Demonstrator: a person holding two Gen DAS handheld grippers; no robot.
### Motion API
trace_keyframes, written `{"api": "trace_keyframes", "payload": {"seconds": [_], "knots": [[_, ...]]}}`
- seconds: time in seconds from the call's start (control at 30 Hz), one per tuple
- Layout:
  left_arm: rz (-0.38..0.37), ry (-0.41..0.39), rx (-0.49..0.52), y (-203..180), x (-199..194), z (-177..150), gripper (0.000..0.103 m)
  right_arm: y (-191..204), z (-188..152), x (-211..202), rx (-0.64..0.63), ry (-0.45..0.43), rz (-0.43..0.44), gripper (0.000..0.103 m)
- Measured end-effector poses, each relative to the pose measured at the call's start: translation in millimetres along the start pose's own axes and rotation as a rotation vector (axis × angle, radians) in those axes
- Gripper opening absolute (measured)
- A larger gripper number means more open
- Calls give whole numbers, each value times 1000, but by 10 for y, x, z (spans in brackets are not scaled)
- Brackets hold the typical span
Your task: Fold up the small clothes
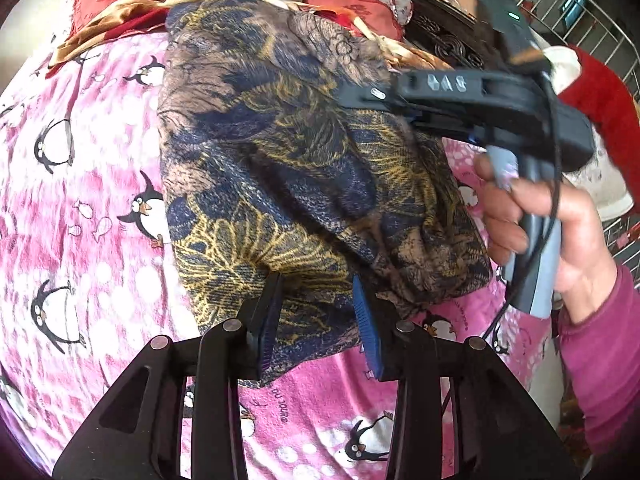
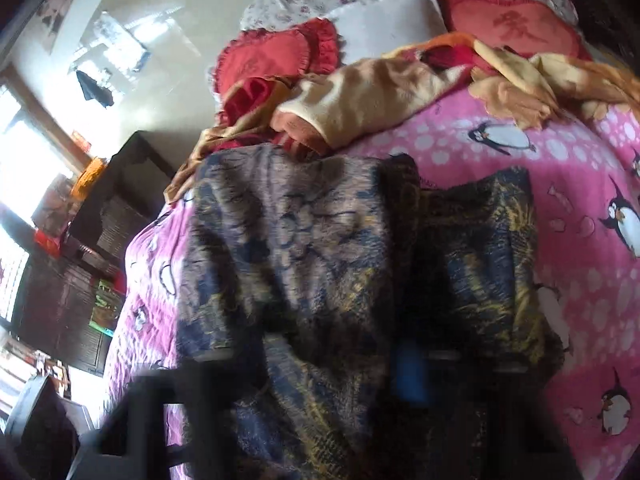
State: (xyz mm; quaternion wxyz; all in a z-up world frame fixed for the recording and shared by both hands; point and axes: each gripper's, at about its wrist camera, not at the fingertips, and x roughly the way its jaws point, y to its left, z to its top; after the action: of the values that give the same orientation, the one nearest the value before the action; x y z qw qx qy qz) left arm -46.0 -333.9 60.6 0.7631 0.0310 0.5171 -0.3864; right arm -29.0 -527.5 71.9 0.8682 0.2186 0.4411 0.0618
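The garment [image 1: 304,168], a blue-and-gold print piece, lies bunched on the pink penguin blanket [image 1: 80,200]; the left gripper [image 1: 318,320] has its jaws partly open around the near hem, while the right gripper [image 1: 360,100] pinches a fold at the far side, though whether it is fully clamped I cannot tell. The loose hem could slip free and the fold collapse. No containers are in view.
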Motion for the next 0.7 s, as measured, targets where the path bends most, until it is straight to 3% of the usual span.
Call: {"api": "trace_keyframes", "payload": {"seconds": [0.13, 0.27, 0.43, 0.47, 0.53, 0.57, 0.6, 0.7], "knots": [[-7, -53, 20, -15, -168, 79, 35, 166, -23, -328, -134, -60, -48, 10], [-2, -73, 33, -25, -168, 157, 35, 148, 57, -576, -198, -56, -138, 10], [11, -10, 10, -18, 99, 181, 35, -226, 146, -383, -87, 0, -238, 10], [17, -7, 13, -34, 91, 141, 35, -287, 127, -349, -71, -3, -272, 14], [31, -10, 25, -30, 109, 125, 35, -335, 81, -429, -25, -31, -246, 32], [30, -7, 24, -30, 124, 133, 35, -336, 36, -493, -7, -37, -239, 50], [25, -3, 21, -21, 131, 136, 35, -330, -18, -561, 8, -35, -228, 54], [19, -2, 14, -3, 137, 121, 35, -209, -318, -769, -11, -26, -141, 54]]}}
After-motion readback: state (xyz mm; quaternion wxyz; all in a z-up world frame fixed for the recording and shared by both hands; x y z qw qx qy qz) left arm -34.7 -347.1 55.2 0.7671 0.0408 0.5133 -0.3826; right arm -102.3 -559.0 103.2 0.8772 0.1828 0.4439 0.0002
